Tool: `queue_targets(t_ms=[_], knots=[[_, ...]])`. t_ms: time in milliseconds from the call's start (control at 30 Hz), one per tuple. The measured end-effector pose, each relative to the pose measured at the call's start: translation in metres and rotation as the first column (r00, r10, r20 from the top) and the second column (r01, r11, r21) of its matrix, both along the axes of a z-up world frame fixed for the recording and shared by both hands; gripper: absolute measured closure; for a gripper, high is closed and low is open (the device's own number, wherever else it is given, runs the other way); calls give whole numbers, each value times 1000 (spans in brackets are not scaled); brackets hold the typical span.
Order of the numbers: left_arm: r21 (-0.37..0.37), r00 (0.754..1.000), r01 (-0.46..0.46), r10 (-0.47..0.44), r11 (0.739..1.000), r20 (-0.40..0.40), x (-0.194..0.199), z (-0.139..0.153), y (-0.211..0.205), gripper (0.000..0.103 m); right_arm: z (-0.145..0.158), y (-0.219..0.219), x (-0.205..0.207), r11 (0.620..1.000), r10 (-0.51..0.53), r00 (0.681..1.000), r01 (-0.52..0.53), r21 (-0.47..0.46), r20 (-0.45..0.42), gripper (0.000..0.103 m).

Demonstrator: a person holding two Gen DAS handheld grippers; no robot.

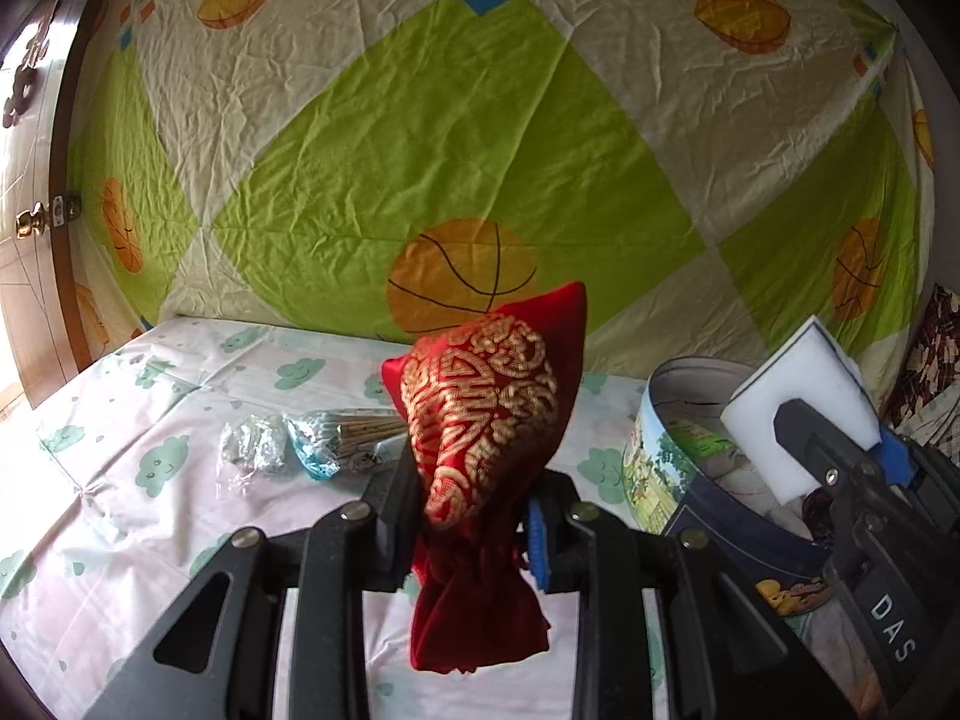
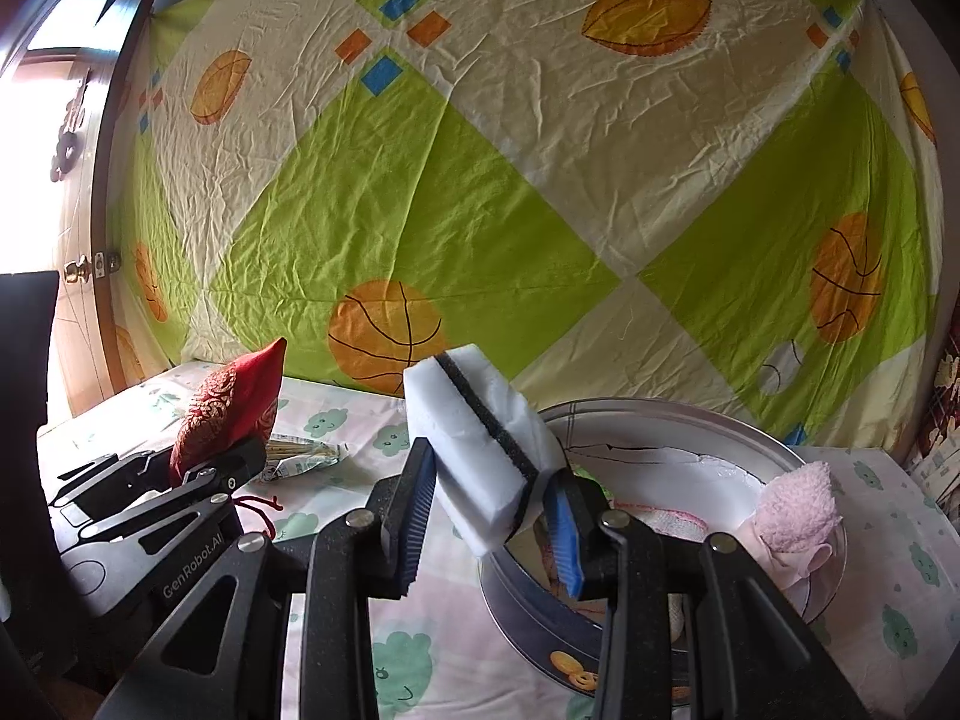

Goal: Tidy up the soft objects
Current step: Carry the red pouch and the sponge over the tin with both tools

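Note:
A red drawstring pouch with gold pattern [image 1: 489,420] is pinched between the pads of my left gripper [image 1: 474,516] and held above the table; the pouch [image 2: 231,414] also shows at the left of the right wrist view. My right gripper [image 2: 492,510] is shut on a white sponge with a dark middle layer [image 2: 480,444], lifted beside the round tin [image 2: 660,414]. In the left wrist view that sponge [image 1: 798,384] hangs over the tin [image 1: 660,468]. A pink towel [image 2: 798,504] lies on the tin's right rim.
A packet of cotton swabs [image 1: 342,438] and a crinkled clear wrapper [image 1: 252,450] lie on the cloud-print tablecloth [image 1: 120,480]. A green and cream sheet with basketballs [image 1: 480,150] hangs behind. A wooden door [image 1: 30,210] stands at the left.

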State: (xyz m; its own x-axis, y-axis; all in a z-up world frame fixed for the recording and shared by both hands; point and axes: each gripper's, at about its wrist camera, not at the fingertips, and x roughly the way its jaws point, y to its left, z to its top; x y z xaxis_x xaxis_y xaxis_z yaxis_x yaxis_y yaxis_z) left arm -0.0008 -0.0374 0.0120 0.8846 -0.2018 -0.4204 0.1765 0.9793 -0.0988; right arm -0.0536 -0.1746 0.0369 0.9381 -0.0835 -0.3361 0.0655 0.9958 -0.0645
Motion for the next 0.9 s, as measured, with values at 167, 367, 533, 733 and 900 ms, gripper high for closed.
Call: queue_targets(t_ms=[167, 367, 533, 733, 900], knots=[[6, 1000, 23, -23, 1000, 14, -6, 7, -15, 76, 7, -16, -4, 1000, -20, 1000, 20, 15, 19, 65], [36, 997, 56, -57, 998, 43, -10, 17, -37, 76, 16, -42, -12, 998, -59, 997, 57, 33, 45, 65], [43, 995, 79, -81, 996, 53, -7, 25, -53, 76, 19, -65, -13, 995, -95, 994, 92, 49, 47, 65], [65, 993, 95, -100, 993, 71, -4, 31, -71, 76, 21, -88, -15, 990, -137, 989, 135, 37, 52, 65], [66, 990, 122, -126, 990, 63, -1, 31, -91, 76, 19, -109, -12, 983, -183, 982, 181, 34, 41, 65]])
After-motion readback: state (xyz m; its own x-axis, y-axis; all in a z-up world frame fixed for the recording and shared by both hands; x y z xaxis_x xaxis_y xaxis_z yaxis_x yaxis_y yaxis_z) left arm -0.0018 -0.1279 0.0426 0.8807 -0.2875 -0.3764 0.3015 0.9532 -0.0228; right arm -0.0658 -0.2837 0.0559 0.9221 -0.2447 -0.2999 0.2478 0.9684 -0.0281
